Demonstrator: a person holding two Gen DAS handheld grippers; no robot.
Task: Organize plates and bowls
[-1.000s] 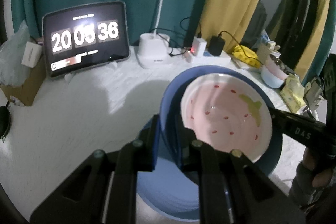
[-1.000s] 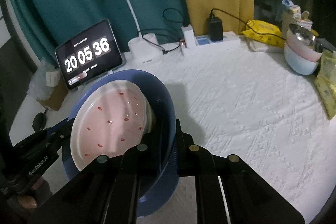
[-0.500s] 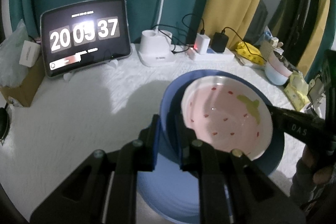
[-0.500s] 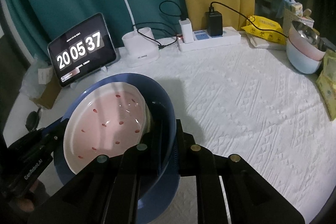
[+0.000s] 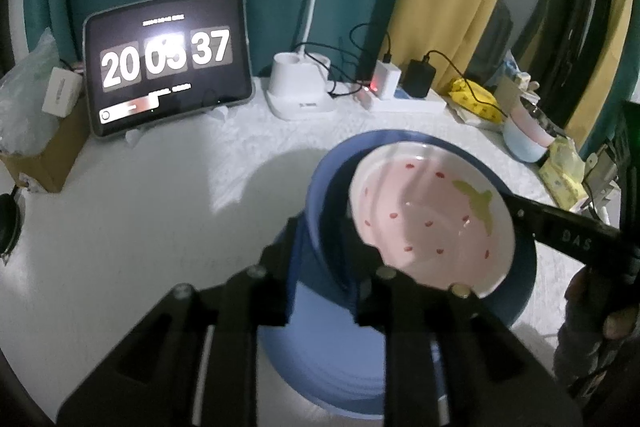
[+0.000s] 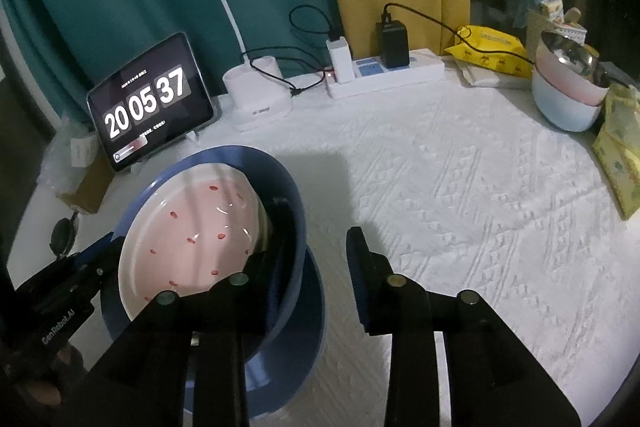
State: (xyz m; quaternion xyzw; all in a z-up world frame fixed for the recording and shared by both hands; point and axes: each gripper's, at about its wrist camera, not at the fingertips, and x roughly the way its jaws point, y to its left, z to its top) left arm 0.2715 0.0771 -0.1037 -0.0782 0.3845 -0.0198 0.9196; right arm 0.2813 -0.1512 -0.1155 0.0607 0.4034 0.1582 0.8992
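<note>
Each camera sits on a tool and looks forward and down along its two black fingers at the counter. The left camera looks from the left side of the blue bowl, very close to it. The right camera looks from the bowl's right side, also close. Both views share the blue bowl, the pink dish inside it, the clock screen, the white lamp and the curtains behind.

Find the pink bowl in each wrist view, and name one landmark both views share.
Left wrist: pink bowl right of centre, inside the blue bowl.
Right wrist: pink bowl lower left, inside the blue bowl.
Shared landmark: clock tablet, upper left.
</note>
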